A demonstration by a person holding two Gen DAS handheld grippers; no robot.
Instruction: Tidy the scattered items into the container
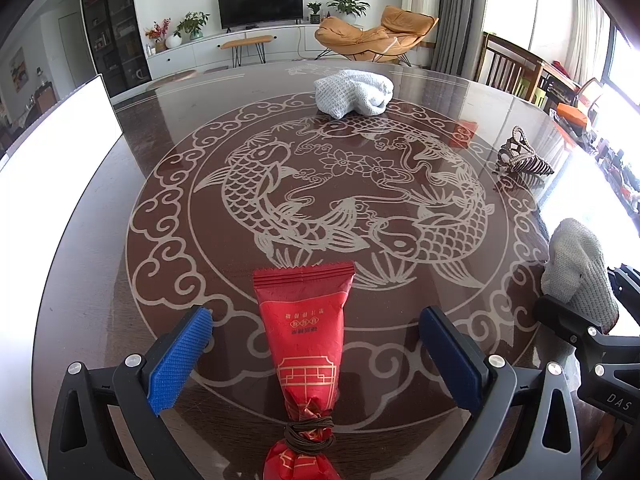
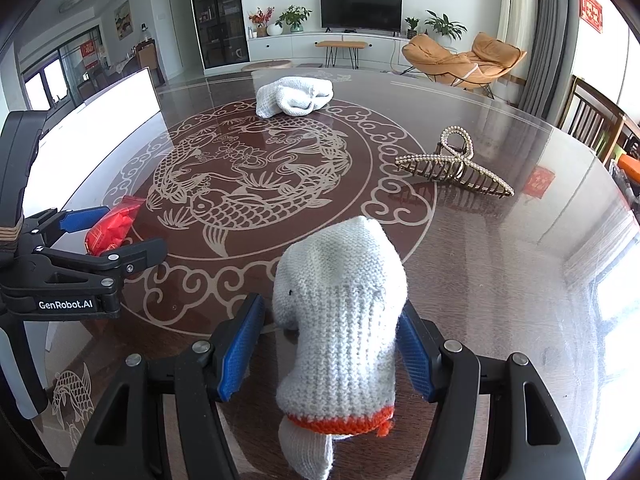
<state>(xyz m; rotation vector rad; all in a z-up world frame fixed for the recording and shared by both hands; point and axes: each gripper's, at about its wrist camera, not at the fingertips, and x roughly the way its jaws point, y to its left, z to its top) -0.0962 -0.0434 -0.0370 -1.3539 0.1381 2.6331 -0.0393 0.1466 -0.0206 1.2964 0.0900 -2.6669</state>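
Left wrist view: left tool (image 1: 316,354) pads apart, not touching red packet (image 1: 306,334), its near end tied with brown cord, lying on table (image 1: 120,208) between them | right wrist view: right tool (image 2: 332,348) pads apart beside white knit glove (image 2: 340,320), orange-cuffed, on table | pearl hair claw (image 2: 454,164) right, well apart

The red packet (image 1: 304,344) runs off the left wrist view's bottom edge at 6 o'clock, so its lower end is unseen, and its printed characters are too small to read. At 3 o'clock there, the right gripper (image 1: 592,320) hides part of the knitted glove (image 1: 576,264). In the right wrist view the glove's cuff is cut off at 6 o'clock, and whether the right pad touches it cannot be told. The white container (image 2: 100,120) at 9 o'clock is overexposed; its inside cannot be seen.
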